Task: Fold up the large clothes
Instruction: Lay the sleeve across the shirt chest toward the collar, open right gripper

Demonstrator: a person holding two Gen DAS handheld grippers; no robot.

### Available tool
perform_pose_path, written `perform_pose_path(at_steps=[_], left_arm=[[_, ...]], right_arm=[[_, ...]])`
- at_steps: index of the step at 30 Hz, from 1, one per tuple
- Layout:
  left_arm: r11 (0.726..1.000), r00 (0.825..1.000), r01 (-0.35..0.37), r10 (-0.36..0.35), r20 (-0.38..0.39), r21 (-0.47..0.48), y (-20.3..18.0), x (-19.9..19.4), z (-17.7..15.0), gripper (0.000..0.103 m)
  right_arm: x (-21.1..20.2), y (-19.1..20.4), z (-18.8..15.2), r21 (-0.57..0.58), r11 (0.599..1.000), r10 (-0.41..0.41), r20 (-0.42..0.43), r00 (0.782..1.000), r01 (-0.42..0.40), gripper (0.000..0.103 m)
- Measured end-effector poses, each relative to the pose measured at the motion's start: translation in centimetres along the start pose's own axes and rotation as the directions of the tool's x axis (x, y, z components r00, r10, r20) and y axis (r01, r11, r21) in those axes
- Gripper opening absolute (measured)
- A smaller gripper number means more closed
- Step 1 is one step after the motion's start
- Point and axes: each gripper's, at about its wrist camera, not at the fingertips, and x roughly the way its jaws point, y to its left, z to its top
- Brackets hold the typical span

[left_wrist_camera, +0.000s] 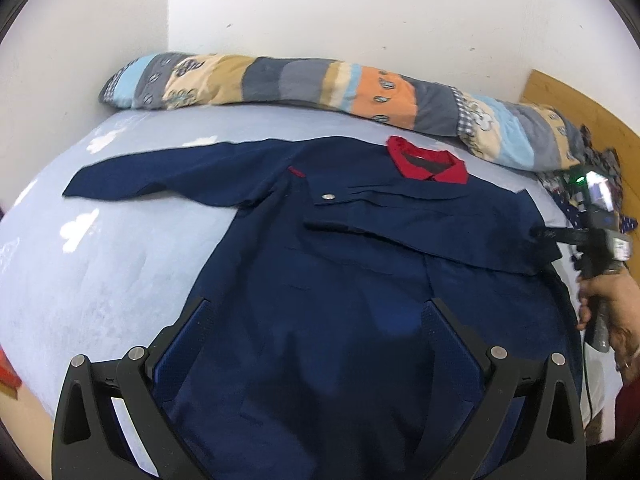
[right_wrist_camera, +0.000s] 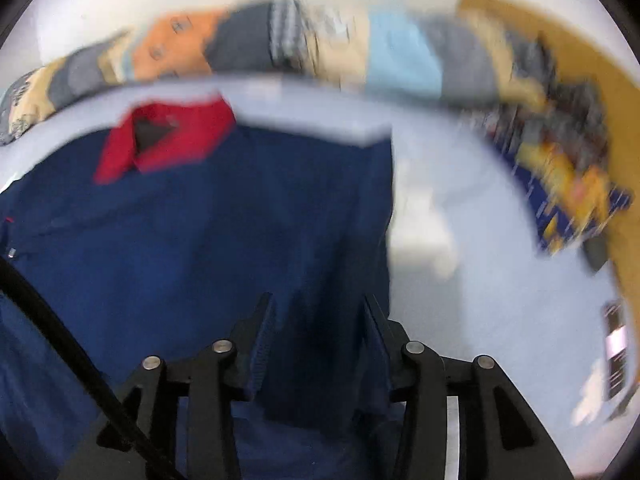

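Left gripper (left_wrist_camera: 316, 312) hangs low over the hem end of the navy shirt (left_wrist_camera: 320, 248), its jaws spread wide with only cloth showing between them and nothing pinched. Right gripper (right_wrist_camera: 318, 308) sits over the shirt's right side near the folded edge, jaws partly apart with dark fabric in the gap, though the blur in its own view hides whether the pads touch it (from the left wrist view its fingers reach the edge of the folded-over sleeve, and contact cannot be told there either). A hand (left_wrist_camera: 612, 308) grips its handle at the bed's right side. The shirt lies flat on the pale blue bed (left_wrist_camera: 100, 260), front up, one sleeve (left_wrist_camera: 152, 178) stretched out to the left, the other folded across the chest, a silver snap (left_wrist_camera: 329, 197) near the middle. Beyond that the red collar (left_wrist_camera: 428, 162) points to the far side. Farther back a patchwork quilt (left_wrist_camera: 300, 80) lies rolled along the white wall (left_wrist_camera: 360, 8), with a wooden headboard (left_wrist_camera: 592, 120) at far right.
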Motion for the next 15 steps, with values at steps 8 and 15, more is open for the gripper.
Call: perform_pose_path(at_steps=[8, 15], left_arm=[[1.000, 1.000, -0.009, 0.009, -0.006, -0.008, 0.8, 0.2, 0.0, 0.103], [0.999, 0.999, -0.034, 0.034, -0.017, -0.023, 1.5, 0.8, -0.2, 0.103]], right_arm=[[2.5, 7.6, -2.5, -0.114, 0.967, 0.208, -0.148, 0.967, -0.226, 0.072], [-0.1, 8.3, -2.1, -0.083, 0.952, 0.284, -0.124, 0.951, -0.295, 0.073]])
